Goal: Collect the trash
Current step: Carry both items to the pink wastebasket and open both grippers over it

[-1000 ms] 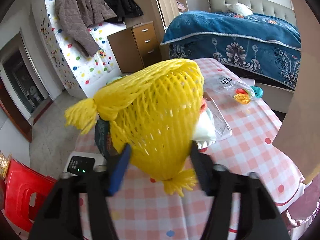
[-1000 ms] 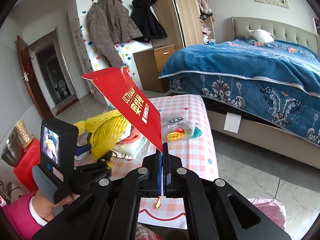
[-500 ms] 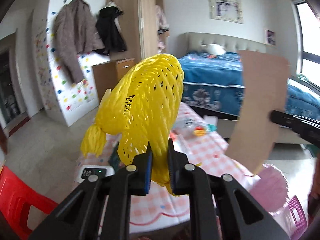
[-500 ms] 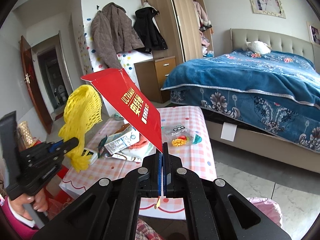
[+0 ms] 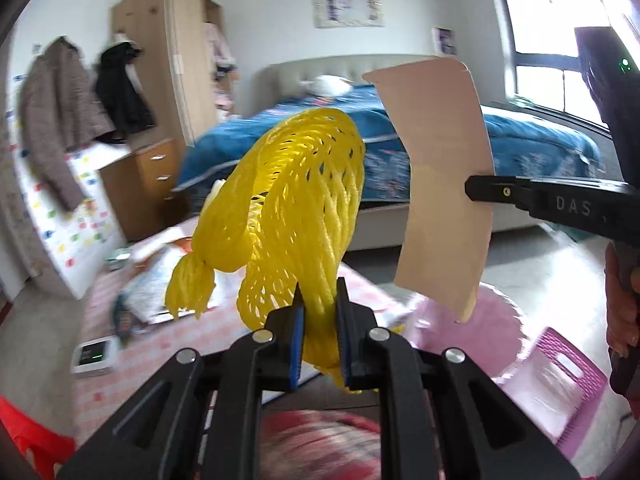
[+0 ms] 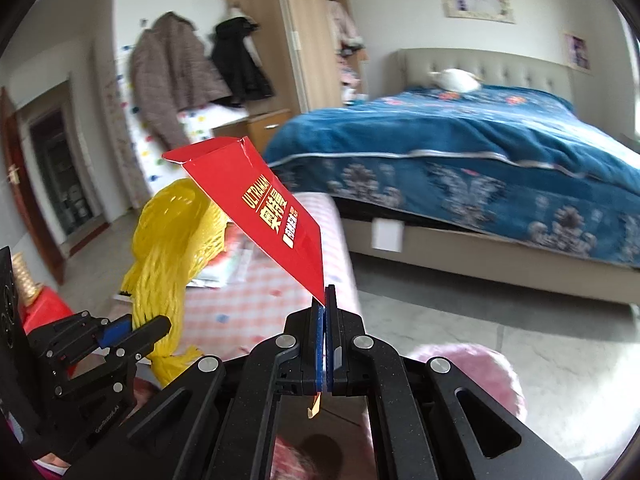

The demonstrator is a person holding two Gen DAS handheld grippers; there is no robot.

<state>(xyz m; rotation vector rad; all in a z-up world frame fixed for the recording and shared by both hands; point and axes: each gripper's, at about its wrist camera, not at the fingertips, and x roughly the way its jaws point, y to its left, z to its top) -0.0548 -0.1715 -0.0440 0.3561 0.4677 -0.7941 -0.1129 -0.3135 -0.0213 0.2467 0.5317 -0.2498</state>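
Note:
My left gripper (image 5: 319, 298) is shut on a yellow foam fruit net (image 5: 296, 204) and holds it up in the air; it also shows in the right wrist view (image 6: 176, 248). My right gripper (image 6: 323, 300) is shut on a flat red Ultraman card box (image 6: 272, 216), whose plain brown back (image 5: 440, 196) shows in the left wrist view. A bin lined with a pink bag (image 5: 468, 332) stands on the floor below both grippers. More wrappers (image 5: 160, 280) lie on the checked table (image 5: 224, 332).
A bed with a blue cover (image 6: 480, 148) stands beyond the table. A pink crate (image 5: 568, 376) sits on the floor at right. A white device (image 5: 94, 356) lies on the table's near edge. A red stool (image 6: 40, 312) stands at left.
My left gripper closed on the yellow net, lifted it off the table and swung right toward the pink bin. My right gripper kept hold of the red box and moved over the bin.

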